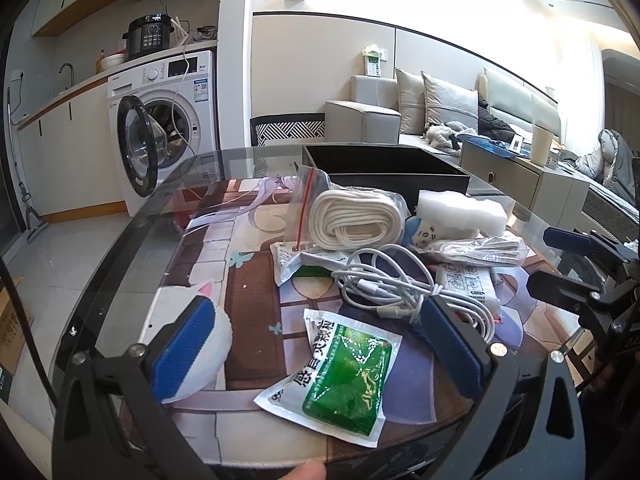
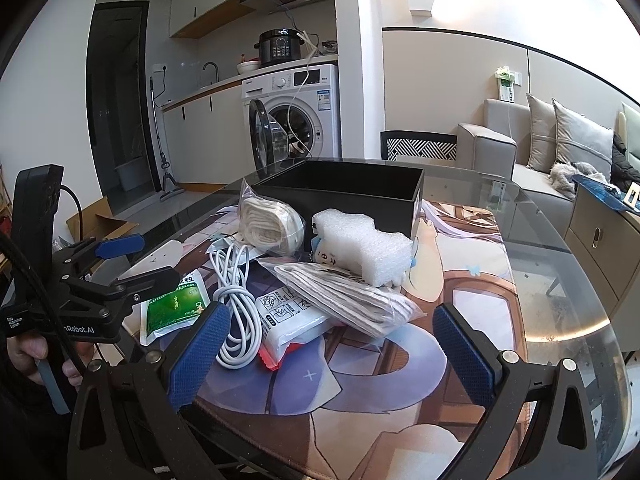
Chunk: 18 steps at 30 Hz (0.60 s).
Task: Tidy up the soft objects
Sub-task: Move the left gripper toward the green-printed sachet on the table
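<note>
Both grippers, left gripper [image 1: 316, 344] and right gripper [image 2: 332, 348], are held wide-jawed; the white cable [image 2: 236, 312], lower centre, could be snagged with the sachets.

This is a small lived-in flat, kitchen and lounge sharing one room. A front-loading washing machine [image 2: 294, 110] stands under the counter with its door swung open, a black pressure cooker [image 2: 279, 46] on top and a sink tap [image 2: 211, 69] further along. To the other side sits a beige sofa [image 1: 372, 116] with grey cushions [image 1: 448, 102]. A glass-topped bench [image 2: 560, 280] stands between them.
</note>
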{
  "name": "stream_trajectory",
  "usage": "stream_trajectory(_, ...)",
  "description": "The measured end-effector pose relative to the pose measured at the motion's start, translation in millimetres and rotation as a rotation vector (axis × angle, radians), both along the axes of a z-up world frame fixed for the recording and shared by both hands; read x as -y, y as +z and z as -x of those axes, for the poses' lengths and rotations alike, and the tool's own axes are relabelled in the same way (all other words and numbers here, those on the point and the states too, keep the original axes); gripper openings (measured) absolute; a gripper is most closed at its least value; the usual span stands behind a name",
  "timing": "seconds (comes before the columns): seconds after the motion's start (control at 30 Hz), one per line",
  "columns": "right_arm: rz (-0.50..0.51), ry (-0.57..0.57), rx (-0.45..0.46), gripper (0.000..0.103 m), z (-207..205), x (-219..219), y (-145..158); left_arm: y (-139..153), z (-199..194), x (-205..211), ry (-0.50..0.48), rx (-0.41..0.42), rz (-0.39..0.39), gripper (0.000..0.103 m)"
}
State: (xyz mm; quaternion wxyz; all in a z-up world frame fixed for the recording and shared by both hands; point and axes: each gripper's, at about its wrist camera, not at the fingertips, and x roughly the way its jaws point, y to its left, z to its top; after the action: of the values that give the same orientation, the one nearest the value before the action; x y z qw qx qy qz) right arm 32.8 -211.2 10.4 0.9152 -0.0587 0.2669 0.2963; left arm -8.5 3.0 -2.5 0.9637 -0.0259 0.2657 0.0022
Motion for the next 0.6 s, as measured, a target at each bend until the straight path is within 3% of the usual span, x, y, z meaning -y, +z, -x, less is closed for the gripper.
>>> stream_trajectory(0.6,0.006,-0.004,-0.008,0.103,-2,0,-1,-13,-3,5,-0.047,-0.051,-0.058,0.103)
